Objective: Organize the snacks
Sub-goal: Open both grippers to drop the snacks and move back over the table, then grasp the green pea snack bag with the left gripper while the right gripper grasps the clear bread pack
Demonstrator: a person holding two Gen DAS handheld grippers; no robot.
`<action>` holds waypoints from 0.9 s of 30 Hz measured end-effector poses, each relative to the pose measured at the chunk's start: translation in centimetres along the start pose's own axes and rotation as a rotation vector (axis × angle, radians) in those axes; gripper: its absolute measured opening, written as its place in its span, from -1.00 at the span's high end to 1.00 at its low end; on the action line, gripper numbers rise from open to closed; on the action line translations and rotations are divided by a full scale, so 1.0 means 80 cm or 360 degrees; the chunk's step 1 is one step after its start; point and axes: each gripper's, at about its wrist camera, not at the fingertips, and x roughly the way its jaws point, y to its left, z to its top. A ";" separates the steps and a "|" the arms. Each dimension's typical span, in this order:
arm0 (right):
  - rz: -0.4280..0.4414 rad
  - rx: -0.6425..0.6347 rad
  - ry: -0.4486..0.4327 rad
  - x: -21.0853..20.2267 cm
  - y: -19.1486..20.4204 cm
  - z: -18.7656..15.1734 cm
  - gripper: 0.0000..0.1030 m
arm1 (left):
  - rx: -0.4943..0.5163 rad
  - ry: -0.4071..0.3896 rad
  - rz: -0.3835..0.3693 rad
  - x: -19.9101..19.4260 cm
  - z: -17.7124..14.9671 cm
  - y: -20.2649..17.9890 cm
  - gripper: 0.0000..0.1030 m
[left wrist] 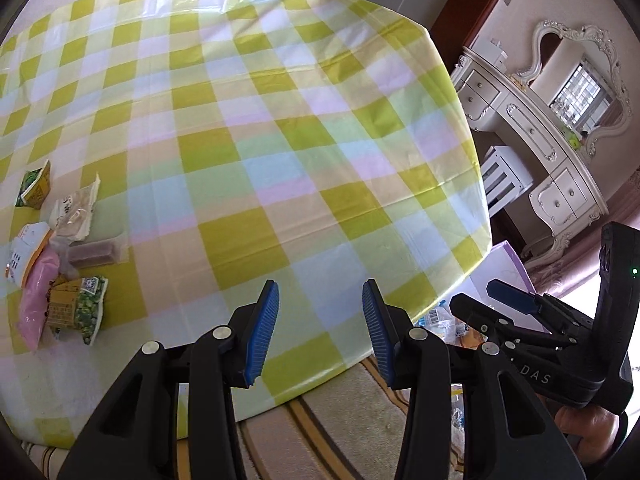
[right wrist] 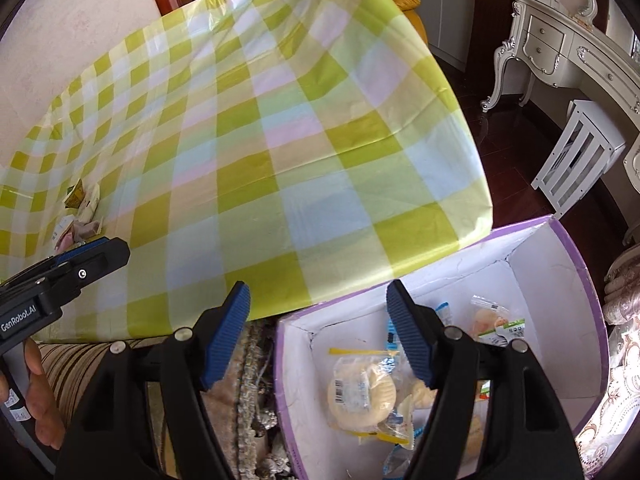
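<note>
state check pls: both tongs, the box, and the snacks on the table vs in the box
left tongs: open, nothing between the pads
right tongs: open, empty, above the box's near edge
purple box: open-topped, on the floor beside the table, partly filled
wrapped snacks: lying loose in the box
snack packets: clustered on the checked tablecloth, sealed, not yet boxed
</note>
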 end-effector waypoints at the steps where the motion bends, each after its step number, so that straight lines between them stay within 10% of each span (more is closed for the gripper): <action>1: 0.0010 -0.0015 0.0002 0.001 0.008 0.001 -0.39 | -0.0014 -0.0010 0.0009 -0.002 0.000 0.006 0.17; 27: 0.0253 -0.0372 0.0068 0.026 0.178 0.014 -0.45 | -0.0567 -0.0261 0.0293 -0.092 -0.015 0.220 0.17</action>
